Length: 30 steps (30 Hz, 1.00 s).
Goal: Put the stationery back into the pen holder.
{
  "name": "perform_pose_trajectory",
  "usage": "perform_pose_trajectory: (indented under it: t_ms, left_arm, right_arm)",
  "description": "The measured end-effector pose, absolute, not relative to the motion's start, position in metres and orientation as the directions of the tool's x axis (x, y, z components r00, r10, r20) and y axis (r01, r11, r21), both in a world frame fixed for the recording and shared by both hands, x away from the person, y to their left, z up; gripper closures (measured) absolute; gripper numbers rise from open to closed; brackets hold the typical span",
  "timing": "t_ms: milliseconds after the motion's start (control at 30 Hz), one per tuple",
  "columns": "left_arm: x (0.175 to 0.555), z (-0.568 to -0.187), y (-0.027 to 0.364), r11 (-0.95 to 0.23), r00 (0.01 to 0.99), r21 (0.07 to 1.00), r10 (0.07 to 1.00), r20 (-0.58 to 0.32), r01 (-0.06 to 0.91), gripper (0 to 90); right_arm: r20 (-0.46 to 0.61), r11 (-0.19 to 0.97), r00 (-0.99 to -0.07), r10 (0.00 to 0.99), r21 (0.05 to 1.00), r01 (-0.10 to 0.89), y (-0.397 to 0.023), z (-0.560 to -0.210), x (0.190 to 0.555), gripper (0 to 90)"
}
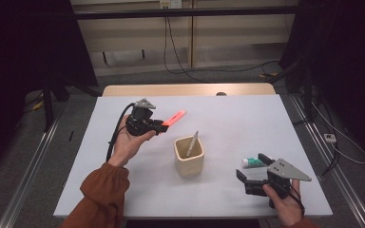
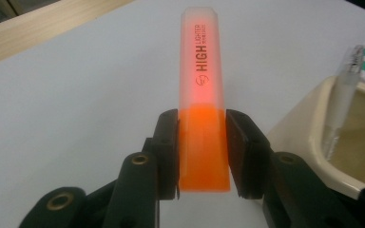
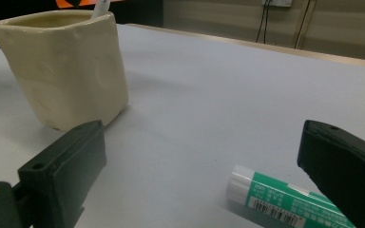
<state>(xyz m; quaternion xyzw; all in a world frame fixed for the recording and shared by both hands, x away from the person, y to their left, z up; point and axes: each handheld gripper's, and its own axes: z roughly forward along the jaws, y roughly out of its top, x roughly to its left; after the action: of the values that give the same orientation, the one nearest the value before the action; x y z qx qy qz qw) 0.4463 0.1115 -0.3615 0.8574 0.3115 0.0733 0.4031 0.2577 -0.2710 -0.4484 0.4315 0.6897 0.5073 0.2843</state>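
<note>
The left gripper [image 1: 164, 125], held above the table [image 1: 247, 118] left of the cream cup [image 1: 189, 156], has its jaws clamped on the orange highlighter [image 2: 202, 104], gripping its solid orange end while the translucent cap end points away toward the far right. A white pen [image 1: 192, 144] stands tilted in the cup. At the near right the right gripper [image 1: 252, 167] sits low with jaws wide apart and nothing gripped, the green glue stick [image 3: 285, 202] lying on the table between them

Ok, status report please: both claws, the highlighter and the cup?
Left claw shut on orange highlighter, above table. Right claw open by glue stick. Cup holds one pen; nothing in the way.
</note>
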Motion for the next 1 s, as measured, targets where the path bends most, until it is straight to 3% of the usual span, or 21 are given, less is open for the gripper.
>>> perform_pose_trajectory:
  t_ms: [1000]
  left_arm:
    - [0.381, -0.314, 0.095, -0.539, 0.902, 0.782, 0.426, -0.069, 0.314, 67.3]
  right_arm:
    - [-0.136, 0.273, -0.574, 0.807, 0.948, 0.16, -0.218, -0.403, 0.264, 2.3]
